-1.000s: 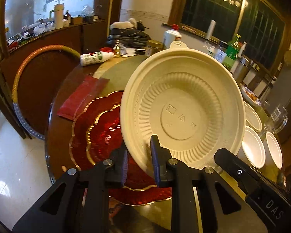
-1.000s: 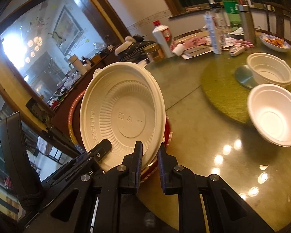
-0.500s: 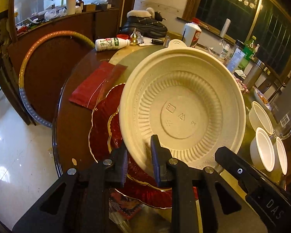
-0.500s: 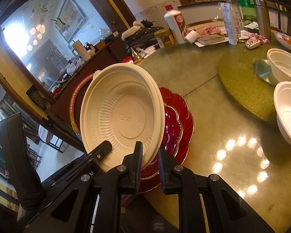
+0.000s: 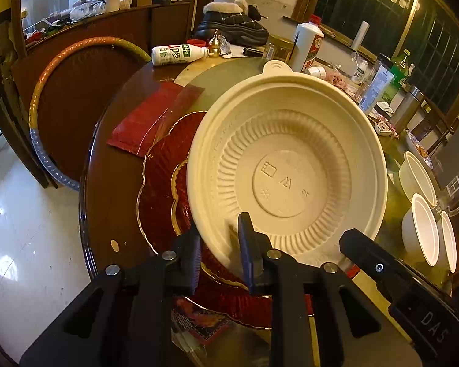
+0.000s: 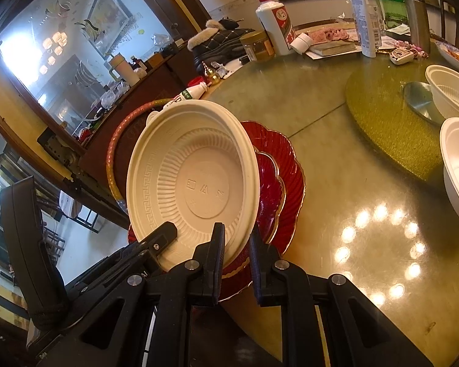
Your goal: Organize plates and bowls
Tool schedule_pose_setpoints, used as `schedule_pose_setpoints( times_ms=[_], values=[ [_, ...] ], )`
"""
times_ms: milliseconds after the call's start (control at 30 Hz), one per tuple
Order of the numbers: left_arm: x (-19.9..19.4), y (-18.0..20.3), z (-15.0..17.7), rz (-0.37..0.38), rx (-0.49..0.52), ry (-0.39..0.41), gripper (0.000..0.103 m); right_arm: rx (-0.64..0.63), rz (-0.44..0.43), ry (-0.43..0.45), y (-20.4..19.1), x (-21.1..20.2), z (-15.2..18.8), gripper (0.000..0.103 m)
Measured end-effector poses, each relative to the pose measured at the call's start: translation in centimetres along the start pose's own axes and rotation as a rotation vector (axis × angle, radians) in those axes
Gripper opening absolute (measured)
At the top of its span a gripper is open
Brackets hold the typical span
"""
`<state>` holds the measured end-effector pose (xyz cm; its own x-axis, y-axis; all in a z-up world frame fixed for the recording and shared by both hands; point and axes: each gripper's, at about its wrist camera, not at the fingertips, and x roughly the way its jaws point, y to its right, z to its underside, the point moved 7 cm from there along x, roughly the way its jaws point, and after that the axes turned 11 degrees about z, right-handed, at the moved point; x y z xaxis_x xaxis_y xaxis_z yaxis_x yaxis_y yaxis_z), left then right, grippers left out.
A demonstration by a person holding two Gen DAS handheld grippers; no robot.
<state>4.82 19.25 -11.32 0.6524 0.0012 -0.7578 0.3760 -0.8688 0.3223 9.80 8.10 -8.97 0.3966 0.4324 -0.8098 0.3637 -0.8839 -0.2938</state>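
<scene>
The step in hand is judged to be the carrying of a cream plate (image 5: 287, 168) toward the stack of red plates (image 5: 159, 180) that lies on the table (image 6: 336, 208) just beyond and below the fingers. The plate is gripped at its near rim by both grippers: the left gripper (image 5: 218, 252) is closed on the rim, one finger behind and one in front, and the right gripper (image 6: 237, 244) is likewise clamped on the same rim. The plate is held tilted up, its embossed face turned toward the cameras, well above the red stack. Both grippers are pitched forward and slightly down, side by side. White bowls (image 5: 422, 232) are seen well to the right of the left fingers. The next move is judged to call for levelling the plate, lowering it centred on the red plates, then releasing both grips together.
</scene>
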Motion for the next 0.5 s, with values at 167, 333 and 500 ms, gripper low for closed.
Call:
schedule_pose_setpoints(
  times_ms=[167,333,500],
  values=[
    [0.04,-0.14,0.00,-0.002,-0.004,-0.006,0.020,-0.002,0.003,-0.005,-0.15,0.10,-0.01,0.015],
    [0.11,-0.21,0.11,-0.003,-0.005,-0.009,0.021,-0.003,0.003,-0.009,-0.21,0.20,0.00,0.015],
    [0.16,-0.24,0.16,-0.006,-0.002,-0.012,0.021,0.000,0.004,-0.014,-0.29,0.34,0.08,0.015]
  ],
)
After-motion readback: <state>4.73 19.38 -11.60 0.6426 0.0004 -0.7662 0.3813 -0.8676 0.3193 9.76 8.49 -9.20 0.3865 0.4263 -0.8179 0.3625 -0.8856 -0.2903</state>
